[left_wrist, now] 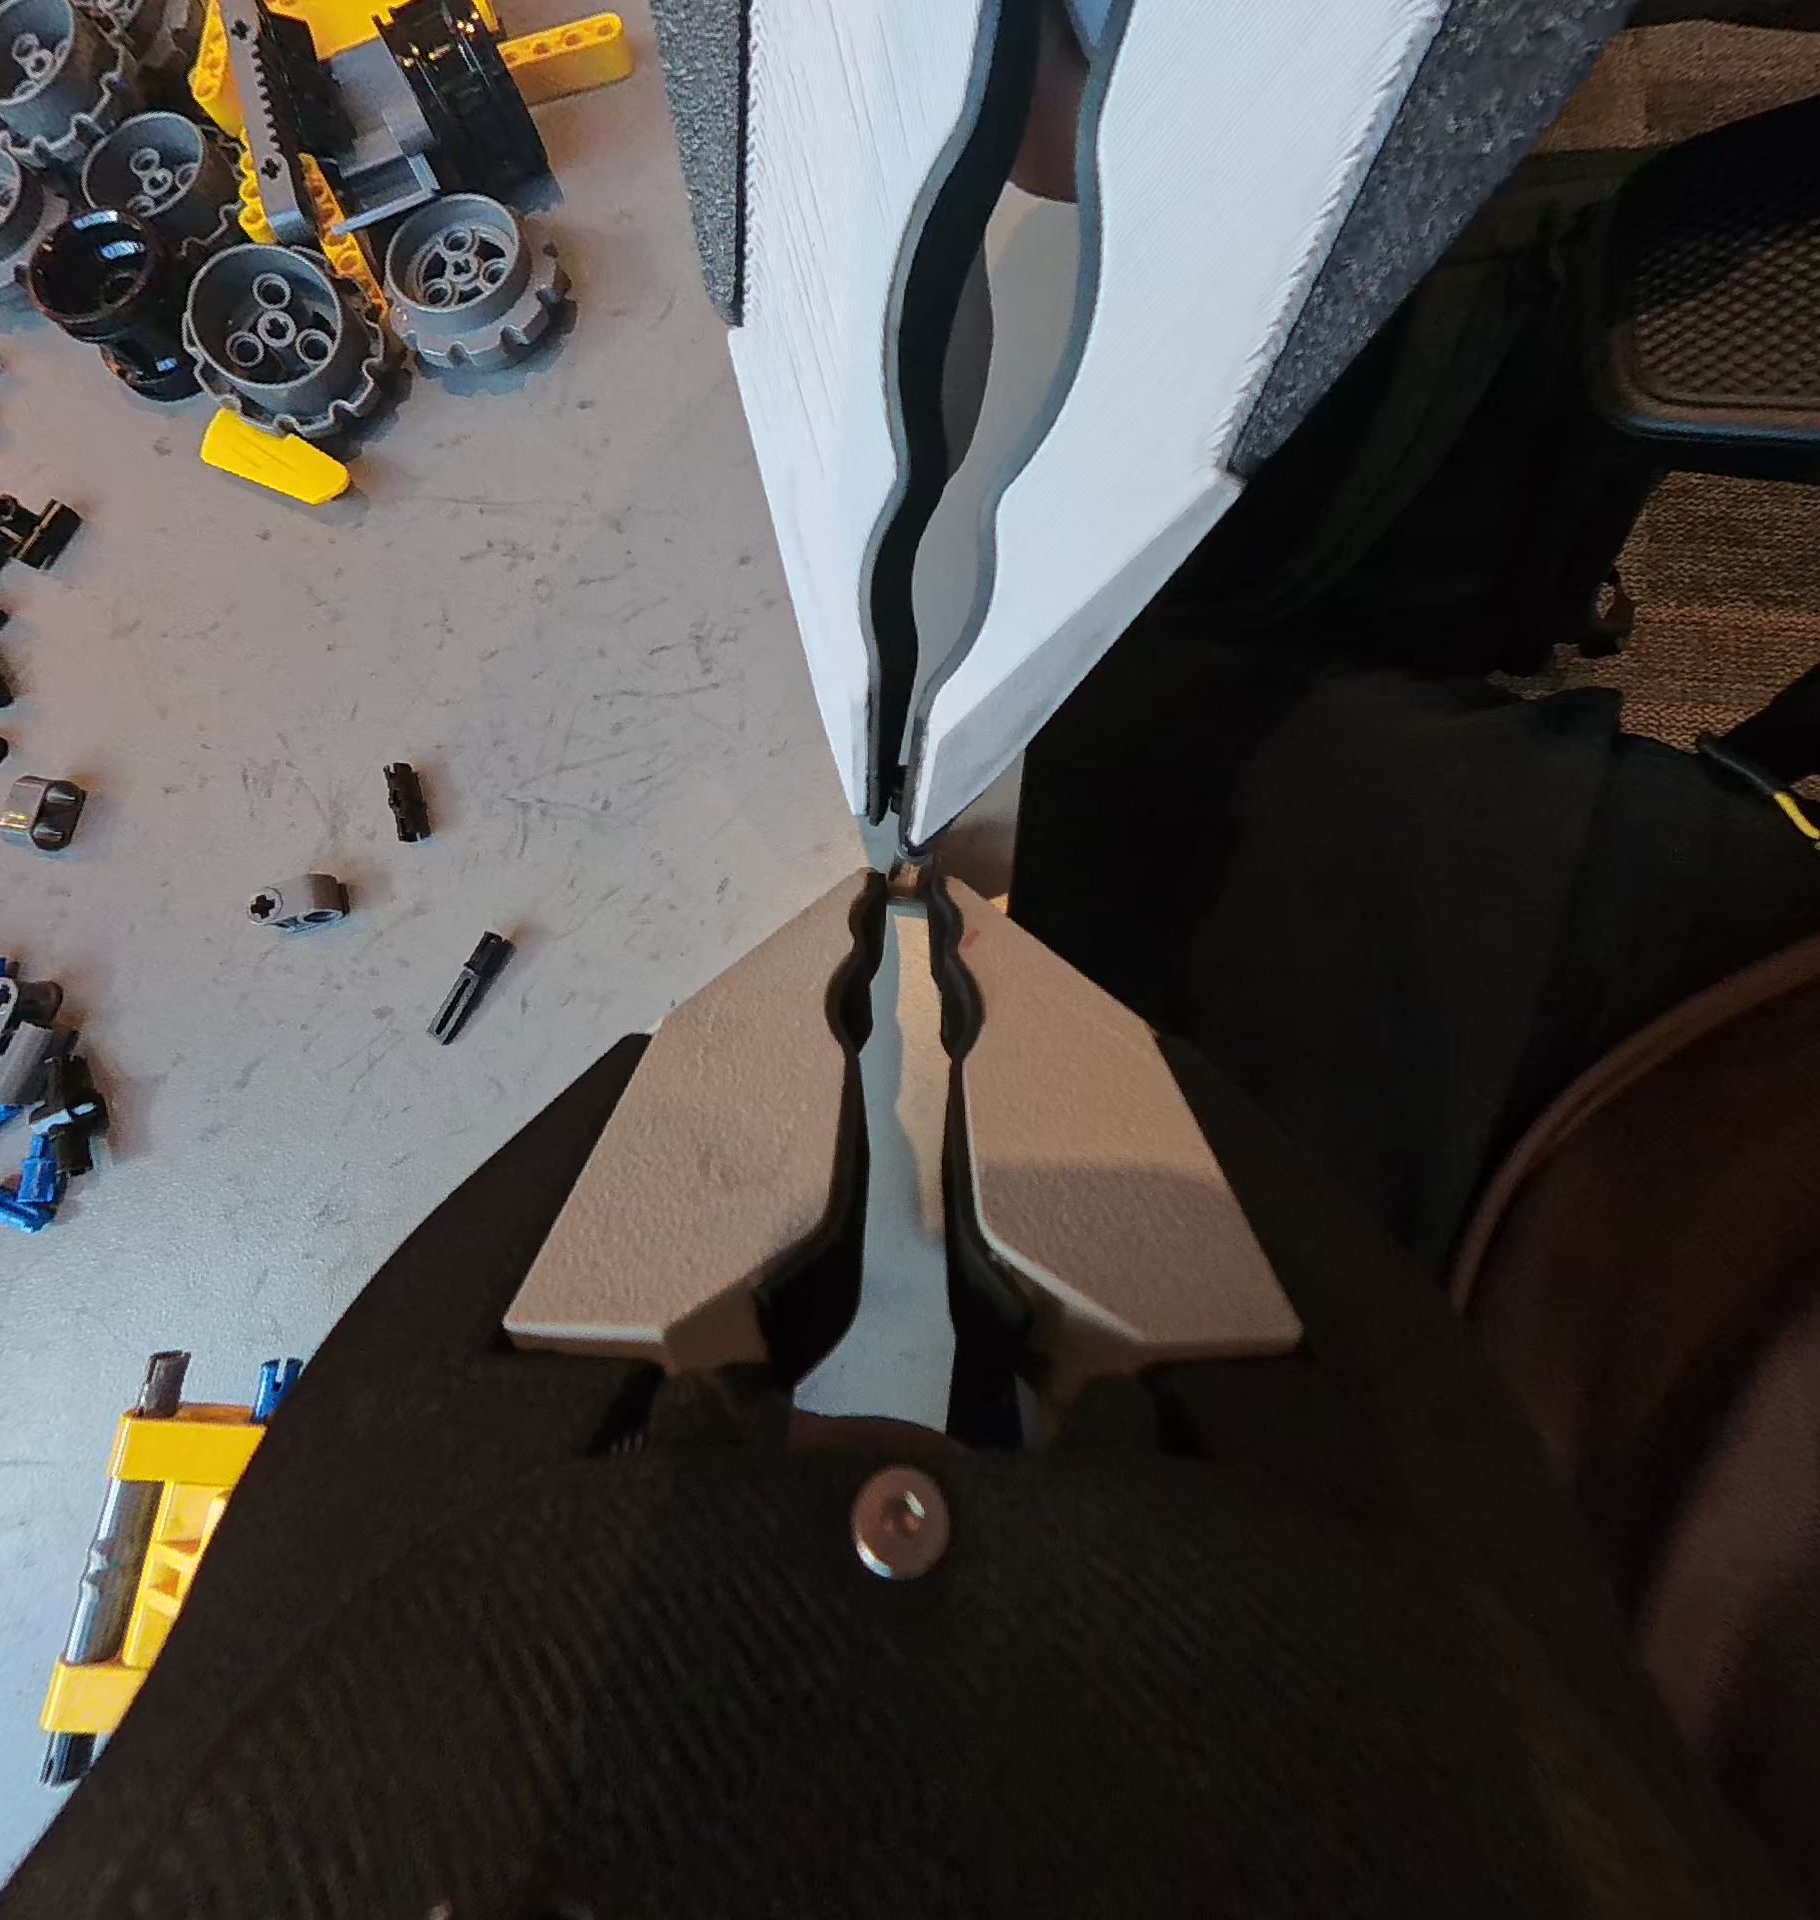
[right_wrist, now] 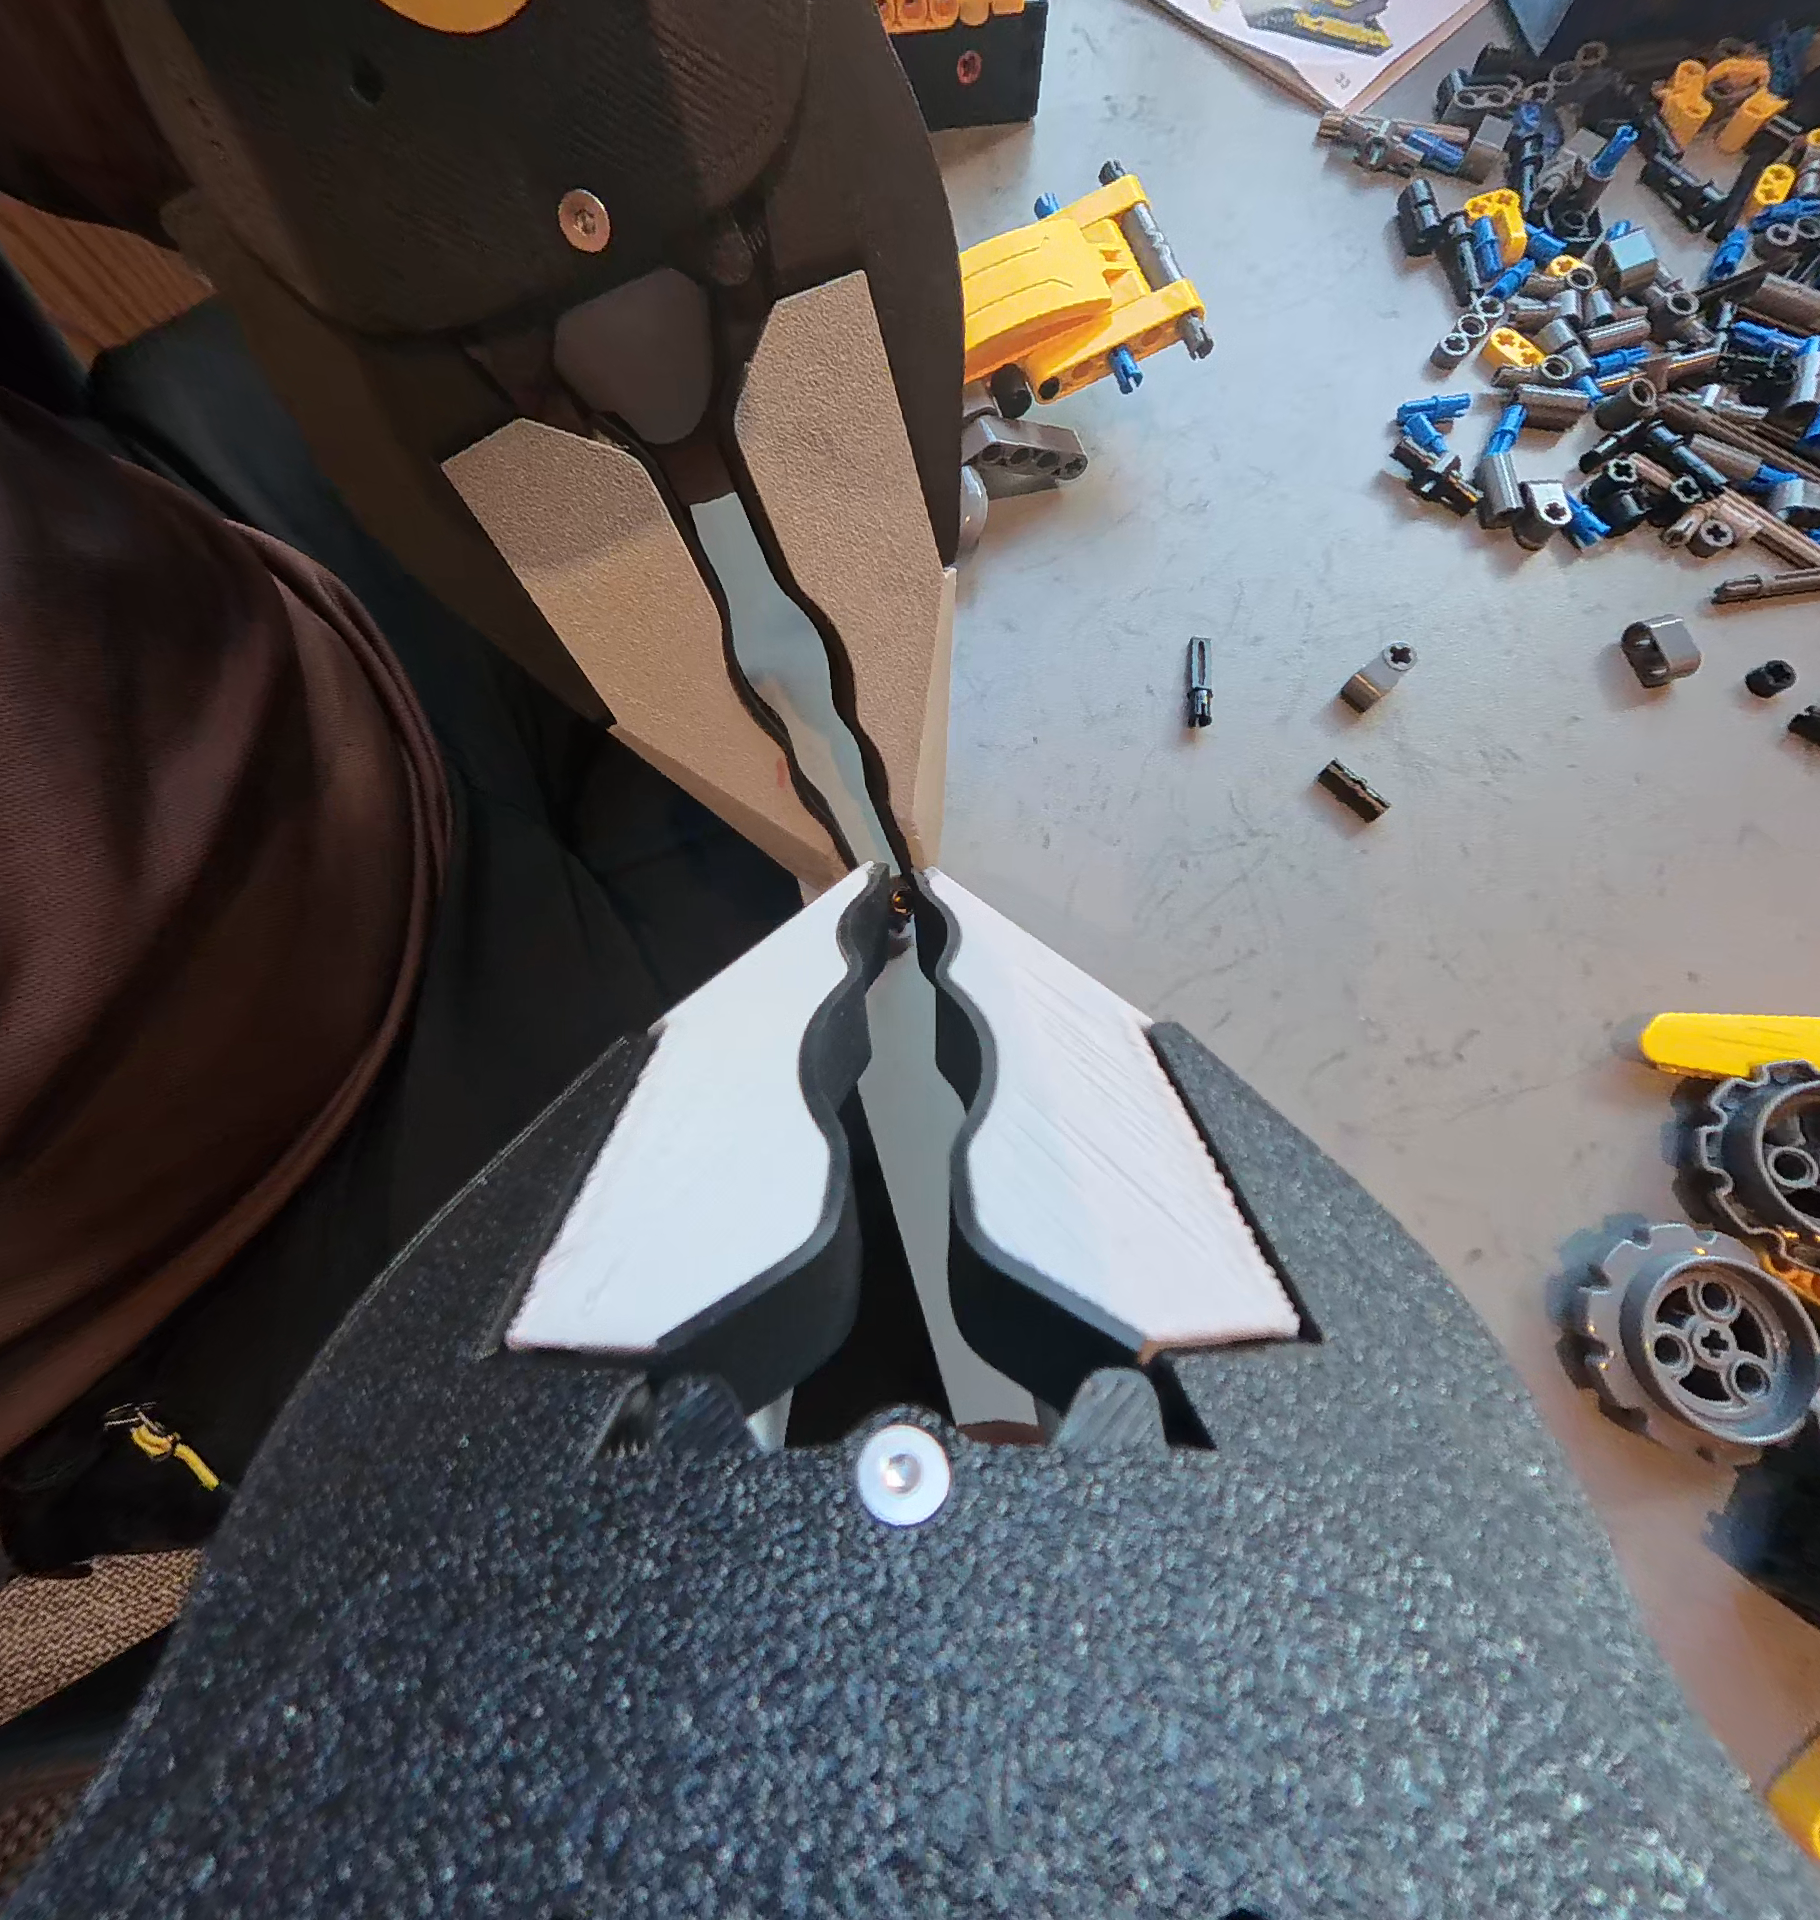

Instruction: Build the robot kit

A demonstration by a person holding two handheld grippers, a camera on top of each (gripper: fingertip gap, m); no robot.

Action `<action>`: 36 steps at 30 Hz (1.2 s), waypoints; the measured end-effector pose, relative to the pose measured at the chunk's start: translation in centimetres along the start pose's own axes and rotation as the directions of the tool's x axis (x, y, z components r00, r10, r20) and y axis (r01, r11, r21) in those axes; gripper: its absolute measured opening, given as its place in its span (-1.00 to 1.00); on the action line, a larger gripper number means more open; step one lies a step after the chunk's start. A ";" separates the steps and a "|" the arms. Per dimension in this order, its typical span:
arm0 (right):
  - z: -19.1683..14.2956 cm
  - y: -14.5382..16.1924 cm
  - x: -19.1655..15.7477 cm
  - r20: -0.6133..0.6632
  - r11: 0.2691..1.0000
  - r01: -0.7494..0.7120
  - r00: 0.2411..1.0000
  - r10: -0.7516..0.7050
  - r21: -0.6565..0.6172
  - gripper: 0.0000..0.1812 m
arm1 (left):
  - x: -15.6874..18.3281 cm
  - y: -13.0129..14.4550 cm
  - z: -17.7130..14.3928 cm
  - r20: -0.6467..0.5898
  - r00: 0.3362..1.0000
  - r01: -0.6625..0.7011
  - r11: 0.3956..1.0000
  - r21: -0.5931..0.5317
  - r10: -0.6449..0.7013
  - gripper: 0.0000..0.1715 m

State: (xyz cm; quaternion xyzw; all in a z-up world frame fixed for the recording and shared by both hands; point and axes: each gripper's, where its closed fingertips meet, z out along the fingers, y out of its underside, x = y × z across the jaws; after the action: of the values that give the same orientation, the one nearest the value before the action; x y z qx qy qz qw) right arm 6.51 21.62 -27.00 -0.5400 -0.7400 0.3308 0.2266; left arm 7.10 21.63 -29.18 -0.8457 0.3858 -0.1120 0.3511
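Both grippers, left (left_wrist: 901,881) and right (right_wrist: 898,902), meet tip to tip, each pinching one tiny part (right_wrist: 898,906). Loose pieces (right_wrist: 1612,343) lie aside on the worktop (left_wrist: 532,665), likely leaving room.

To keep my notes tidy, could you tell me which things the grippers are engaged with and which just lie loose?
In the grippers: small part, pinched between left gripper and right gripper tips.
Lying loose: black pin, grey connector, grey wheel hubs, yellow panel, blue pins.
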 end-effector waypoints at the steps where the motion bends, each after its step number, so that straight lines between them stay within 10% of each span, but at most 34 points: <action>1: 0.0 0.0 0.0 -0.002 1.000 0.003 1.000 -0.003 -0.004 -0.99 | 0.0 0.0 0.0 0.001 1.000 -0.002 1.000 -0.001 0.002 -0.94; 36: 0.2 0.4 0.0 -0.025 0.996 0.013 1.000 -0.011 0.087 -0.99 | -0.1 -0.1 0.1 0.015 1.000 0.026 1.000 0.015 -0.027 -0.94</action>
State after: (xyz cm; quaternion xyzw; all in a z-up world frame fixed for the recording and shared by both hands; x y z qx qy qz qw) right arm 6.62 21.59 -27.47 -0.5291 -0.7252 0.3548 0.2612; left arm 7.10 21.77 -29.17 -0.8489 0.3712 -0.1133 0.3588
